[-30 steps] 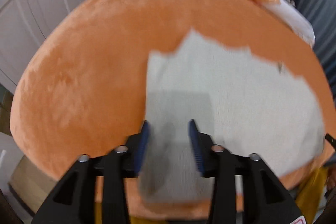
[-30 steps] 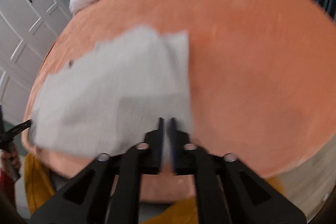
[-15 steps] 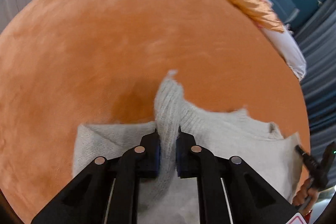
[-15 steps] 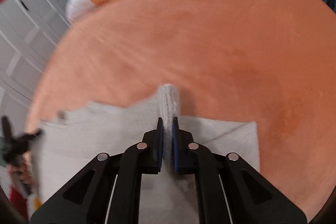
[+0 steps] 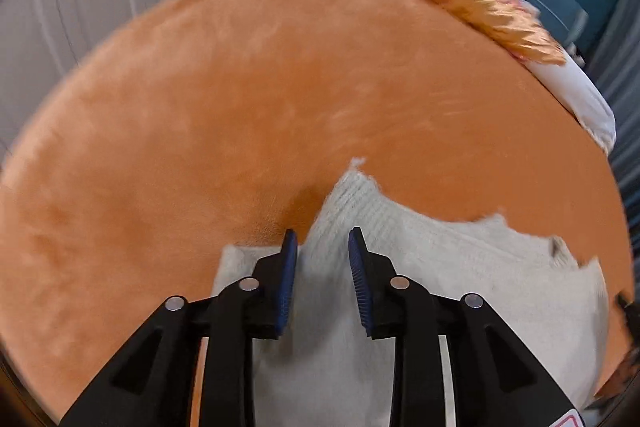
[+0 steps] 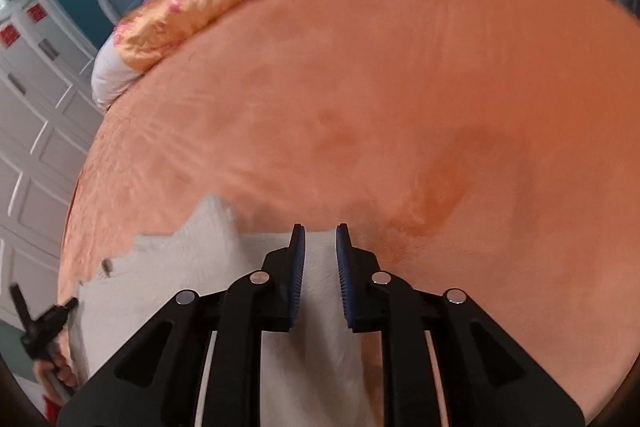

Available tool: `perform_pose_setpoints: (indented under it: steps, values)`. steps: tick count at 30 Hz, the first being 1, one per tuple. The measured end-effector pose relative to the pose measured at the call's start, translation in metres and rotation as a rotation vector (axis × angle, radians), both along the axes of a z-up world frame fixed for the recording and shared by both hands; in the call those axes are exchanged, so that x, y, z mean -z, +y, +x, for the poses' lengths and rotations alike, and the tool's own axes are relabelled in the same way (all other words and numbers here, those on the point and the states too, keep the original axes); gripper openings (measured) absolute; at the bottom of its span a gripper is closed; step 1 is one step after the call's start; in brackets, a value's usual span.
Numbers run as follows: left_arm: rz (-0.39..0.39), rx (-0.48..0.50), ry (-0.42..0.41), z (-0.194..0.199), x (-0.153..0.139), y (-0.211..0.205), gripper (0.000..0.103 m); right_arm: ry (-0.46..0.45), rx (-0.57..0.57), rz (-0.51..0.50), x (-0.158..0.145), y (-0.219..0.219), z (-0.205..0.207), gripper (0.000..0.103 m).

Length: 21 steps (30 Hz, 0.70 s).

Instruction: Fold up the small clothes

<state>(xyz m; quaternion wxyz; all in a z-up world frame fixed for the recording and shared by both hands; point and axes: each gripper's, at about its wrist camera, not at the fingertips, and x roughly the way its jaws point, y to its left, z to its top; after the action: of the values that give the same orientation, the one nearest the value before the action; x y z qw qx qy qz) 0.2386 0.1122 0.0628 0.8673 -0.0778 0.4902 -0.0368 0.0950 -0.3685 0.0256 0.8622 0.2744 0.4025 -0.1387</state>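
One pale grey knitted garment point(image 5: 420, 267) lies on one orange plush bedspread point(image 5: 240, 127). Two grippers: the left gripper point(image 5: 322, 239) and right gripper point(image 6: 320, 231), jaws narrowly apart and opening, garment beneath them, ungripped.

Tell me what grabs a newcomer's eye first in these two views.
The orange blanket fills both views. A pale knit garment lies at its near edge, under both tools. The left tool and right tool are opening, their pads off the cloth; a gold pillow lies at the far end.
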Motion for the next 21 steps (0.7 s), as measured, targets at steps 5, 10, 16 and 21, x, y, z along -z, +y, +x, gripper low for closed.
perform_pose_setpoints:
  steps: [5, 10, 16, 21]
  values:
    - [-0.042, 0.145, -0.046, -0.074, -0.027, -0.049, 0.048, -0.078, -0.256, -0.055, -0.038, 0.103, -0.031, 0.017]
    - [0.049, 0.226, 0.099, -0.123, 0.026, -0.067, 0.051, 0.079, -0.445, -0.091, 0.013, 0.183, -0.053, 0.013]
    - [0.058, 0.155, 0.111, -0.145, 0.026, -0.013, 0.038, 0.175, -0.24, -0.037, 0.035, 0.107, -0.12, 0.0]
    - [0.133, 0.147, 0.097, -0.146, 0.023, -0.034, 0.041, 0.136, -0.245, -0.073, 0.001, 0.131, -0.131, 0.006]
